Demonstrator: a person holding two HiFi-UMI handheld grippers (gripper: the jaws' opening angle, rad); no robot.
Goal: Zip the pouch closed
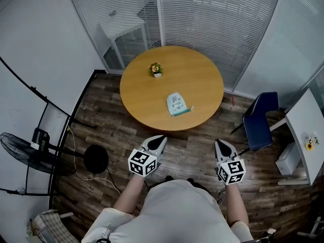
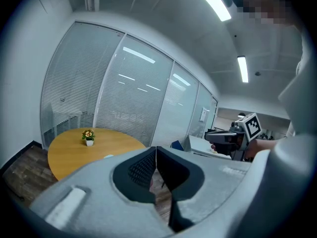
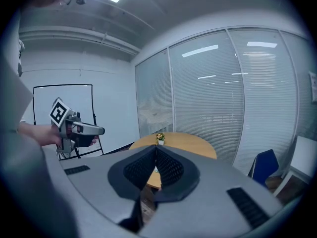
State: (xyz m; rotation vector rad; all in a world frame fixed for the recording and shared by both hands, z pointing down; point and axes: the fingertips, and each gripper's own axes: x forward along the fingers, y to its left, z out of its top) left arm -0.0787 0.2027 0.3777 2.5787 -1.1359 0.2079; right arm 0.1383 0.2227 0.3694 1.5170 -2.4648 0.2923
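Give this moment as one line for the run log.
pouch: on table, untouched | left gripper: shut, empty | right gripper: shut, empty

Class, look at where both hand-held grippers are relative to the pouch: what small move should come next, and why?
Probably step forward and bring both toward the pouch. It lies on the round table, while the left hand-held gripper and right hand-held gripper hang short of its edge, jaws together, empty.
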